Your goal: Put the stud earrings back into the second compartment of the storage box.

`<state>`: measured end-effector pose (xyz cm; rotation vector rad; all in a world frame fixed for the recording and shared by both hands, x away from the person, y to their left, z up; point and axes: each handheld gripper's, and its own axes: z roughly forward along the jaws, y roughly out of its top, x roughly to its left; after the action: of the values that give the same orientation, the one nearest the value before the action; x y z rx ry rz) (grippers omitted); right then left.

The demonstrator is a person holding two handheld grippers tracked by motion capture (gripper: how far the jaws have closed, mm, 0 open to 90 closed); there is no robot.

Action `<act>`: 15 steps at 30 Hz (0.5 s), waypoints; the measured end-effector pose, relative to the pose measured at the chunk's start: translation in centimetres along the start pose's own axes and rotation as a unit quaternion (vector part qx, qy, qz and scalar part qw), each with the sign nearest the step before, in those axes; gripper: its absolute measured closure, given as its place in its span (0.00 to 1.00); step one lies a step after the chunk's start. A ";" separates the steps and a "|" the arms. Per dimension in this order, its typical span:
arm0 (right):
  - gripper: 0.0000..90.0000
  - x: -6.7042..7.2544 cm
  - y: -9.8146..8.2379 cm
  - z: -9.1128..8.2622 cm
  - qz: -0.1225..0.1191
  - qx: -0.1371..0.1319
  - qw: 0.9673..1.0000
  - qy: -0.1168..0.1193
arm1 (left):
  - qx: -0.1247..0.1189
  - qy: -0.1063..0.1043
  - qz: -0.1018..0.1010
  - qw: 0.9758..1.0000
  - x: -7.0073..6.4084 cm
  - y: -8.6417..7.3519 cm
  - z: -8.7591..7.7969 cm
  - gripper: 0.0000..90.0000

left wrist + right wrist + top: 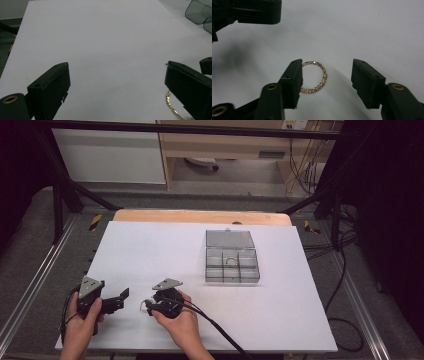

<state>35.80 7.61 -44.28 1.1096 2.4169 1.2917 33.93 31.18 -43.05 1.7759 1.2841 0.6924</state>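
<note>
- The tabletop (150,250) is covered by a white sheet; every place below is given relative to the clear compartment box (232,265).
- The clear compartment box stands with its lid laid back flat behind it; a ring-shaped item is seen in one of its rear compartments.
- The left gripper (119,299) is held well to the near left of the box, with its jaws set wide and nothing between them.
- The right gripper (146,307) is held to the near left of the box, just beside the left gripper; its jaws stand partly open, with no pad yet pressed on anything.
- The gold chain bracelet (315,77) lies flat on the sheet between the right gripper's jaws, one jaw overlapping its edge.
- The bracelet is judged light, limp and thin, with small slippery links; a pinch across one side of the loop, low against the sheet, is advised.
</note>
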 end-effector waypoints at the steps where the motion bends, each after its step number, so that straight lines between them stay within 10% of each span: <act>1: 0.52 0.0 0.1 -0.1 -0.001 -0.002 1.000 0.002 | 0.002 0.002 0.003 1.000 0.0 0.0 0.1 0.07; 15: 0.72 0.0 -0.6 1.3 -0.006 0.015 1.000 -0.004 | 0.001 -0.002 0.005 1.000 -0.2 0.0 0.0 0.08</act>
<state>36.09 8.26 -45.48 1.1037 2.4400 1.2493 33.83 31.01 -43.04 1.7860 1.2748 0.6918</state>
